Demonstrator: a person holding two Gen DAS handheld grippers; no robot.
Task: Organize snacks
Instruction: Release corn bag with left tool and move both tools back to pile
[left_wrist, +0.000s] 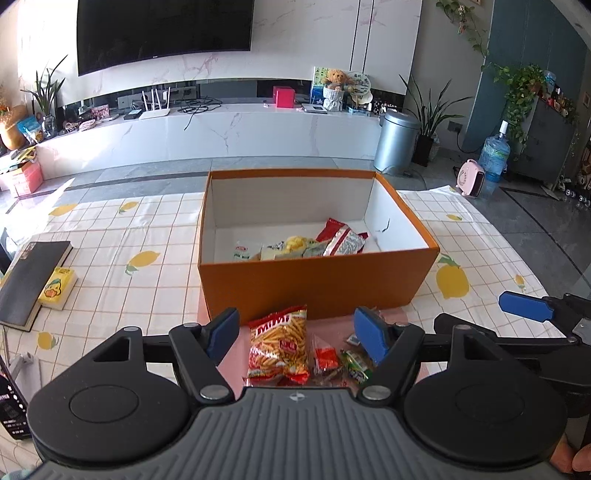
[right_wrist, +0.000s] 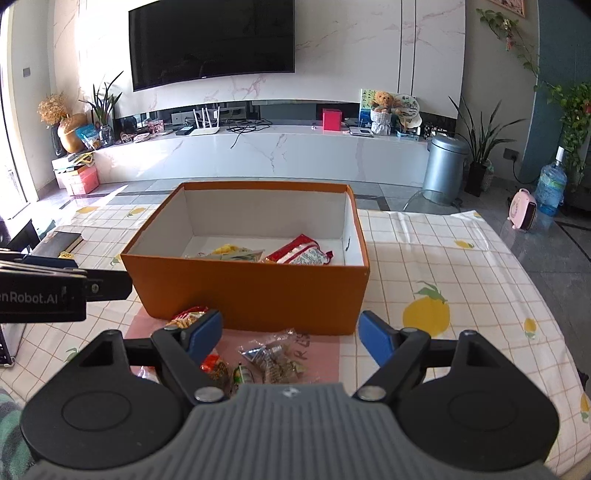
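Over pink mat, L gripper (left_wrist: 295, 332) & R gripper (right_wrist: 290, 338) both spread wide, holding 0 snacks.

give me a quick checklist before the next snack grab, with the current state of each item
1. Left gripper open and empty: ok.
2. Right gripper open and empty: ok.
3. Snacks left outside the box: ok, the red fries bag and small packets lie on the pink mat in front of the orange box.
4. Fries bag lined up between the left gripper's fingers: ok, it sits in the gap.
5. Room in the box: ok, only a few packets lie on its floor.
6. Grippers apart from each other: ok, the right one is off to the side.
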